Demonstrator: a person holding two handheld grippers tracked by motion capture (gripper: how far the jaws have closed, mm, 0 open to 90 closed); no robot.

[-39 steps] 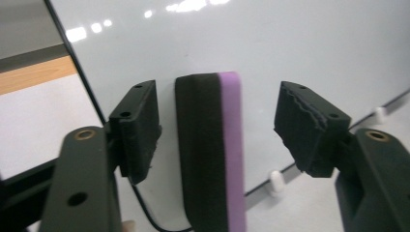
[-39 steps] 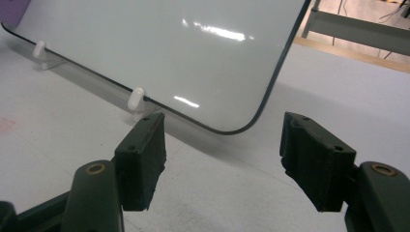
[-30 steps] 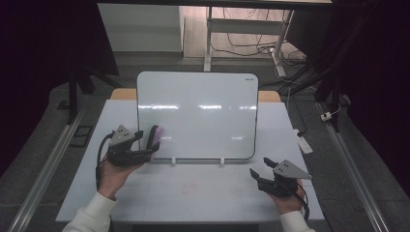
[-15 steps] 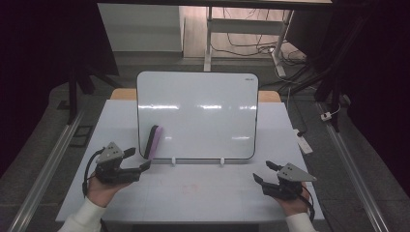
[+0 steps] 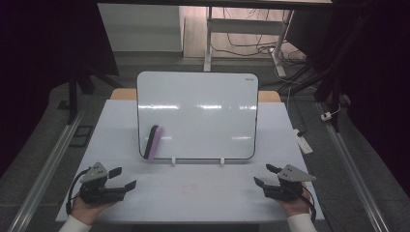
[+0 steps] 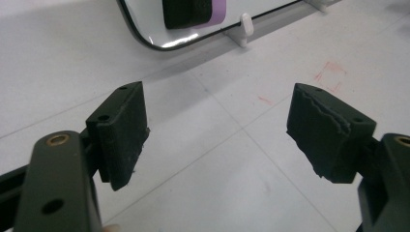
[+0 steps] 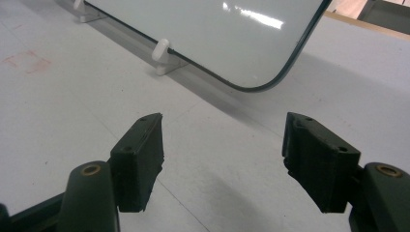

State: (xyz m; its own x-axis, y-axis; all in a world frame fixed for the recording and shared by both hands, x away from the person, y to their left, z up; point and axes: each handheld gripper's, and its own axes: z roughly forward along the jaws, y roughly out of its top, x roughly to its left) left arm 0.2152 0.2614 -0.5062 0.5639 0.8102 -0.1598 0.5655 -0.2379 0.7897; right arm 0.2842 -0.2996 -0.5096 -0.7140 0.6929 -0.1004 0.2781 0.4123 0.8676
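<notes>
Black-and-purple rectangular felt eraser [image 5: 153,141] clung to the lower-left of the upright white glossy whiteboard [image 5: 203,116], untouched. Left hand-held gripper [image 5: 123,179] sat in front of the whiteboard's left corner, jaws wide, empty. Right hand-held gripper [image 5: 265,175] sat in front of its right corner; jaws had just been opening, nothing between them.

Risk, as judged: a knock against the board's white clip feet [image 6: 245,23] could tip it, dropping the eraser.

Left gripper view showed faint red marks [image 6: 329,75] on the pale surface [image 5: 203,193] more clearly than the high view.
</notes>
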